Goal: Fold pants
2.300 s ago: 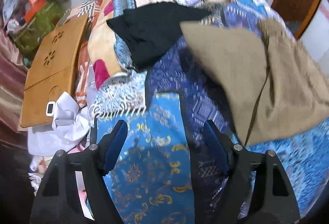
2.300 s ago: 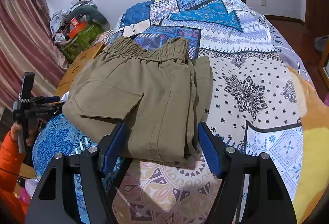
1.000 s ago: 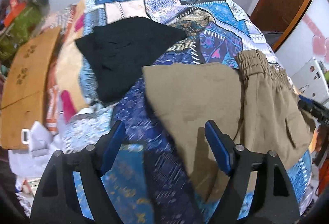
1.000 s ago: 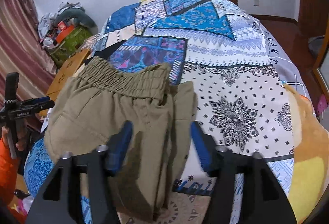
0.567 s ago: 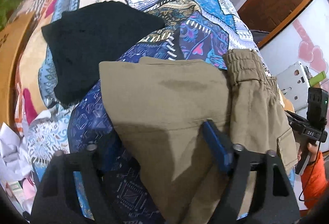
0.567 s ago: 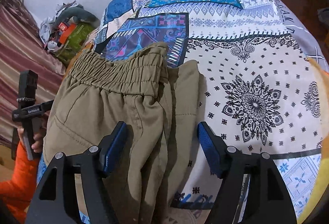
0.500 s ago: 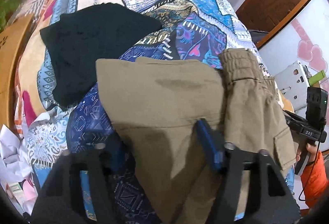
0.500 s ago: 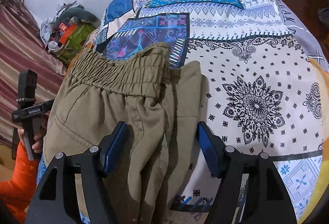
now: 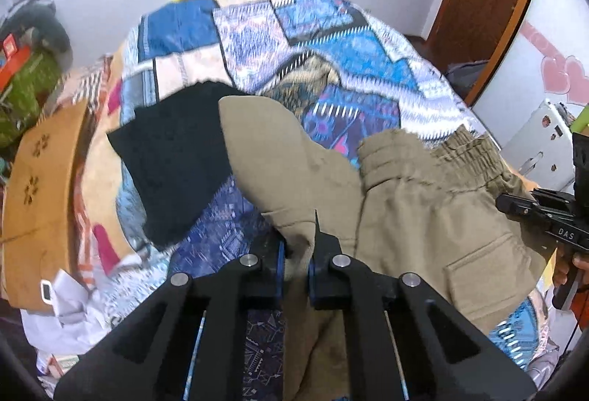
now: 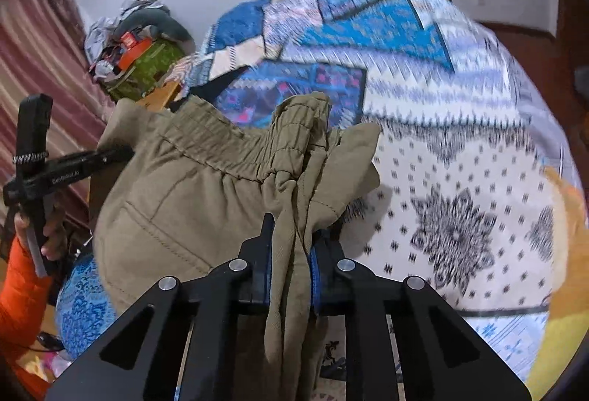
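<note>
- The khaki pants [image 9: 434, 217] lie already partly folded on the patchwork bedspread [image 9: 331, 44], their elastic waistband [image 10: 235, 147] pointing away from us and the folded legs running back toward both tools.
- Our left gripper [image 9: 296, 263] is clenched on the near fold edge at the leg side; our right gripper [image 10: 291, 268] is clamped on a bunched stack of layers just below the waistband's right end.
- So the long axis runs from our grips outward to the waistband, and any next fold would carry the near edge forward along it; both hands sit about equally close, one per side.
- A black garment [image 9: 176, 158] lies just left of the pants, touching or slightly under the lifted flap; blur makes it hard to say which.
- Further left, a wooden lap desk [image 9: 40, 195] and white cloth [image 9: 73, 305] sit at the bed's edge, well clear of the fold path.
- We judge only the black garment could get caught.
</note>
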Demonstrator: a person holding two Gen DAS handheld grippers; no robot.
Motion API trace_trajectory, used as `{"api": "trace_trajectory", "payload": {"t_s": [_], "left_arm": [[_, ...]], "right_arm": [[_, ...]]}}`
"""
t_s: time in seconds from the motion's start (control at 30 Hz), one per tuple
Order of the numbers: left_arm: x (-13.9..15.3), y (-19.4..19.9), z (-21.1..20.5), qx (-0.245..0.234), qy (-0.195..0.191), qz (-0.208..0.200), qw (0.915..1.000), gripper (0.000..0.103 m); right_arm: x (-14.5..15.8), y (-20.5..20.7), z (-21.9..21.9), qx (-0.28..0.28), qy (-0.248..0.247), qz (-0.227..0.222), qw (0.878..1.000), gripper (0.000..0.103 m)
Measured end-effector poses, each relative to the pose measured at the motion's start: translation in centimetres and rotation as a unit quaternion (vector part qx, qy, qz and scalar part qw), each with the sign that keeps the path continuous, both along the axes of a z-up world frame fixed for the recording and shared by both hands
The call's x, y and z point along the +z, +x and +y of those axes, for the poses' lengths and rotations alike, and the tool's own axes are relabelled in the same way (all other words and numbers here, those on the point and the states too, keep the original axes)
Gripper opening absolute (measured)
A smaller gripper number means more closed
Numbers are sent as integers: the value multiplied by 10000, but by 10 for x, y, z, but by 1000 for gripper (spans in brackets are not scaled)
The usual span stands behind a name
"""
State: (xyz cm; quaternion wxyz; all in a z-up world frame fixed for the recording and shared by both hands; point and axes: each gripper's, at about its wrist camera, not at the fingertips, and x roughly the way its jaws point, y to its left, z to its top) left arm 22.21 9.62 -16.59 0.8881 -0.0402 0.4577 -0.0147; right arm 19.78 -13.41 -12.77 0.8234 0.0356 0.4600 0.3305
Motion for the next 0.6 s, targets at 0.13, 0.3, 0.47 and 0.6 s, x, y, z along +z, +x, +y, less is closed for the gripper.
{"api": "trace_trajectory", "payload": {"t_s": [0.13, 0.3, 0.47, 0.6], "left_arm": [[22, -1, -1, 16, 234, -319, 9992, 9], [48, 1, 16, 231, 499, -654, 9963, 9], [66, 10, 53, 617, 530, -861, 9930, 9], [69, 24, 87, 939, 595, -881, 9899, 9]], "right_arm": [[25, 2, 16, 167, -60, -436, 9989, 13], [55, 16, 42, 321, 26, -842, 9959, 13], [74, 39, 76, 545, 54, -1075, 9927, 13], [82, 61, 109, 698, 82, -1259, 9895, 13]]}}
